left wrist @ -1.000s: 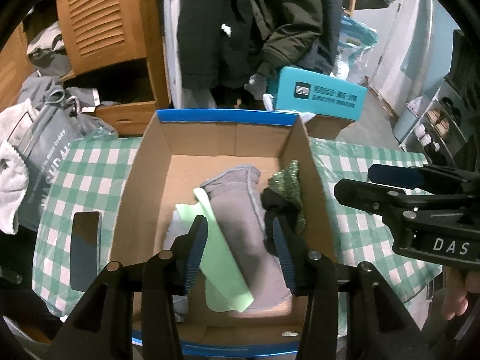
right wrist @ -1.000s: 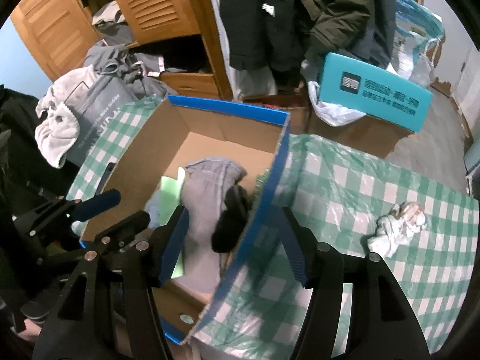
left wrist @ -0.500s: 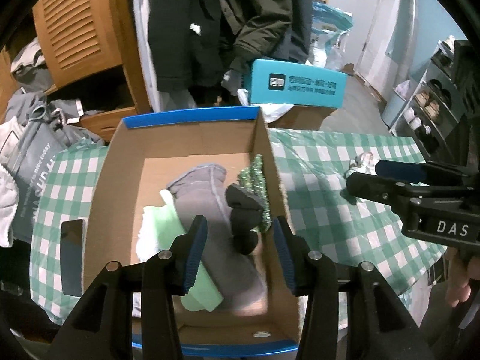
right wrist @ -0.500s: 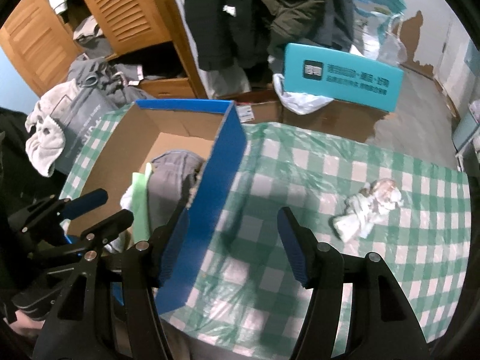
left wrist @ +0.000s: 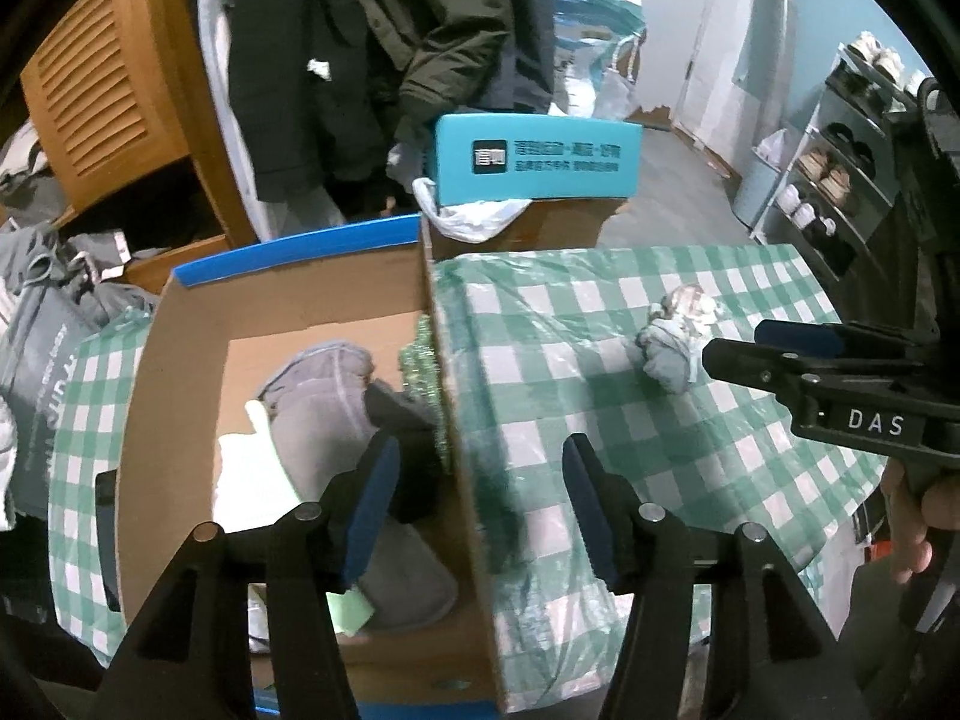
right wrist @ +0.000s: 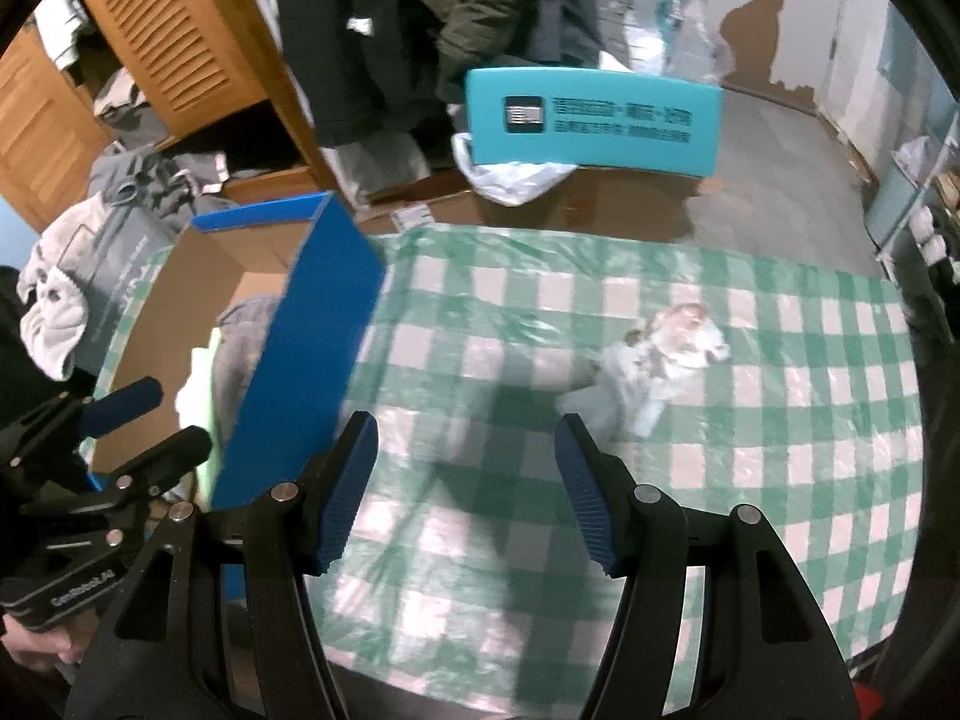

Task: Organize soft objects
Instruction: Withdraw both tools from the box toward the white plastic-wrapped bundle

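Note:
A cardboard box (left wrist: 180,372) with blue outer walls (right wrist: 300,360) stands on the left of the green checked tablecloth (right wrist: 750,480). Inside it lie a grey garment (left wrist: 324,396), a pale green cloth (left wrist: 264,450), a dark item (left wrist: 396,408) and a glittery green piece (left wrist: 420,354). A small pale bundled cloth (right wrist: 666,354) (left wrist: 678,342) lies loose on the cloth to the right. My left gripper (left wrist: 477,507) straddles the box's right wall, its jaws opening with nothing pressed between them. My right gripper (right wrist: 465,489) hangs open and empty over the tablecloth, left of the bundle.
A teal box (right wrist: 594,120) sits on a brown carton beyond the table. Dark coats (left wrist: 372,48) and a wooden louvred cabinet (right wrist: 162,42) stand behind. Grey clothes and a bag (left wrist: 42,348) pile up at the left; shoe shelves (left wrist: 840,180) at the right. A hand (left wrist: 918,522) holds the right gripper.
Both grippers have travelled right, away from the box's inside toward the open tablecloth. The left jaws have widened. The pale bundle is now closer to the right gripper.

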A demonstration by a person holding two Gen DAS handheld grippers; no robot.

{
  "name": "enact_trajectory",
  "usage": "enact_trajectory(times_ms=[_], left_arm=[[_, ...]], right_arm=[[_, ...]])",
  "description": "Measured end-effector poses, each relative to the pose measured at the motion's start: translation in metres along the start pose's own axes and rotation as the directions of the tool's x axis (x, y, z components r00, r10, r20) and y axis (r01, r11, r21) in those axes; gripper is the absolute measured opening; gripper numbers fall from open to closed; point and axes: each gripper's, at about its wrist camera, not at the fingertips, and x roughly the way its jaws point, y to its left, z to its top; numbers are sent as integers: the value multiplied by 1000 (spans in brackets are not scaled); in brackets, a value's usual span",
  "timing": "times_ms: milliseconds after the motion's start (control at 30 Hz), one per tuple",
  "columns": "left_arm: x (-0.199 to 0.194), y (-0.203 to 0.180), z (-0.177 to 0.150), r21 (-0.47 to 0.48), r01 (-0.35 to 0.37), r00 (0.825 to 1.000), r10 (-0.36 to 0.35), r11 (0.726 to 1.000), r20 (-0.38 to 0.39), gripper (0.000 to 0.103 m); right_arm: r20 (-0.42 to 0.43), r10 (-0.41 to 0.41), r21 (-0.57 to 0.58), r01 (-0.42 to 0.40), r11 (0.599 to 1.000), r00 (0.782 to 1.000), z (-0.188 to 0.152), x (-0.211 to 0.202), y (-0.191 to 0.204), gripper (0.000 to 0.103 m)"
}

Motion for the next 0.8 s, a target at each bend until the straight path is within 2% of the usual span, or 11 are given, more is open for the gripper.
enact_trajectory(times_ms=[200, 233, 333, 600, 667, 800], left_arm=[[10, -23, 3, 36, 2, 1000, -1, 999, -17, 63], [12, -25, 3, 42, 3, 1000, -2, 999, -20, 65], [18, -35, 4, 57, 5, 1000, -3, 998, -23, 74], [34, -57, 14, 88, 41, 998, -38, 995, -42, 75], [39, -63, 18, 89, 62, 997, -57, 994, -53, 81], [53, -78, 23, 111, 77, 995, -70, 991, -65, 82]], right_arm=[[7, -26, 34, 26, 999, 1000, -4, -4, -26, 64], [7, -36, 40, 35, 999, 999, -5, -4, -31, 67], [8, -79, 54, 78, 995, 997, -7, -4, -45, 69], [-18, -113, 109, 114, 987, 993, -12, 6, -83, 69], [-23, -117, 123, 119, 985, 993, -13, 8, -91, 69], [-39, -143, 149, 148, 978, 989, -13, 15, -106, 69]])
